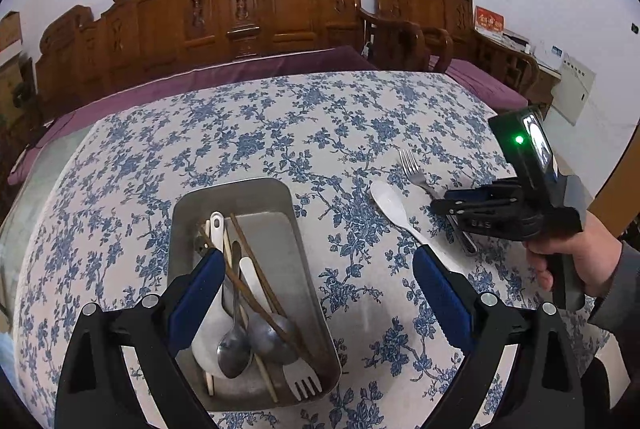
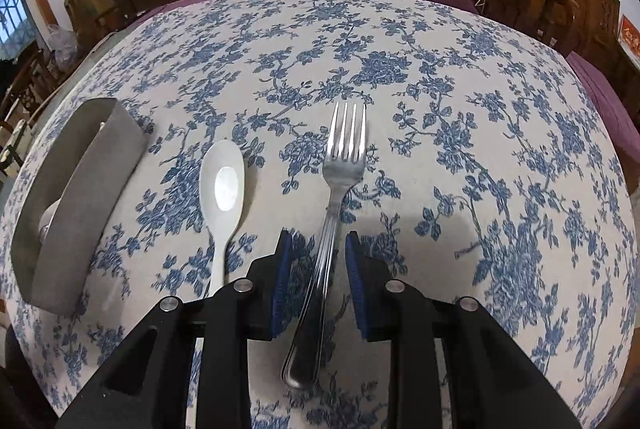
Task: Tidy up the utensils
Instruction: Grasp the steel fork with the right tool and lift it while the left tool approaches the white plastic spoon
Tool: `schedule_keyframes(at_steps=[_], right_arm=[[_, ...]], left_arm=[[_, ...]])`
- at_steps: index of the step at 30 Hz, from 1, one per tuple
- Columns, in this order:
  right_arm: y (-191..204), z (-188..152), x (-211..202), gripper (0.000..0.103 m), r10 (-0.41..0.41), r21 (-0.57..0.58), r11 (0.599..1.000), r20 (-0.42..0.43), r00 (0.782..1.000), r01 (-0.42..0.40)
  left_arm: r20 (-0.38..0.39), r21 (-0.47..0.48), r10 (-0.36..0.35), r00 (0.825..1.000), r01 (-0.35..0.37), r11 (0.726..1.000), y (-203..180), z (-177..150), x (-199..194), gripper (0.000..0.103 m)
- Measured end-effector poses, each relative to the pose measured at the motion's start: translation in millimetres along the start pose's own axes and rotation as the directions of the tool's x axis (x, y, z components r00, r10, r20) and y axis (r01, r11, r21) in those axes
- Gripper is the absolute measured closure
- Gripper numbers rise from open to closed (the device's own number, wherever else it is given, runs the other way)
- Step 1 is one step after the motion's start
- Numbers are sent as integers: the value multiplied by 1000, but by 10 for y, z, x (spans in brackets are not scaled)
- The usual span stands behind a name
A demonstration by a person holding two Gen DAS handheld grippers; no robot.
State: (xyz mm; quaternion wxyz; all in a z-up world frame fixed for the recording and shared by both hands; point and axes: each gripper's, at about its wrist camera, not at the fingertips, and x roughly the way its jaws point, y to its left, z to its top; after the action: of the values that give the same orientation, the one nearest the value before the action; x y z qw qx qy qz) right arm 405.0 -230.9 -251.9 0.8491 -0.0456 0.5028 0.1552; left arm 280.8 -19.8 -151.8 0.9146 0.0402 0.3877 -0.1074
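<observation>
The right gripper [image 2: 316,277] was open, its blue pads either side of the fork [image 2: 334,229] handle without touching — the fork lay flat on the table [image 2: 480,109] near the right edge, a white spoon [image 2: 222,189] just left of it. The left gripper [image 1: 316,293] hung wide open over the tray [image 1: 304,261], which held spoons, chopsticks and a fork.

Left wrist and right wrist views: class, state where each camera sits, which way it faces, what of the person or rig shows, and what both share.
Left wrist: rides the left gripper, looking forward and down over the metal tray of utensils; its open blue fingers, plus the right gripper in the person's right hand.
Right wrist: rides the right gripper, facing the wooden bench; its open fingers straddle the metal fork.
Shared: fork, white spoon, tray, floral tablecloth.
</observation>
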Motion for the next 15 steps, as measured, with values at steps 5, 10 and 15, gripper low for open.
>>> schedule_keyframes(at_steps=[5,10,15], right_arm=[[10,81,96,74,-45,-15,999,-17,999,44],[6,125,117,84,-79,-28,997,-54,995,78],[-83,13,40,95,-76,-11,997,-56,995,76]], left_arm=[[-8,7,-4,1000,4,1000,-69,58,66,12],[-21,4,-18,1000,18,1000,-169,90,126,12],[-36,8,-31,999,31,999,-299,105,190,12]])
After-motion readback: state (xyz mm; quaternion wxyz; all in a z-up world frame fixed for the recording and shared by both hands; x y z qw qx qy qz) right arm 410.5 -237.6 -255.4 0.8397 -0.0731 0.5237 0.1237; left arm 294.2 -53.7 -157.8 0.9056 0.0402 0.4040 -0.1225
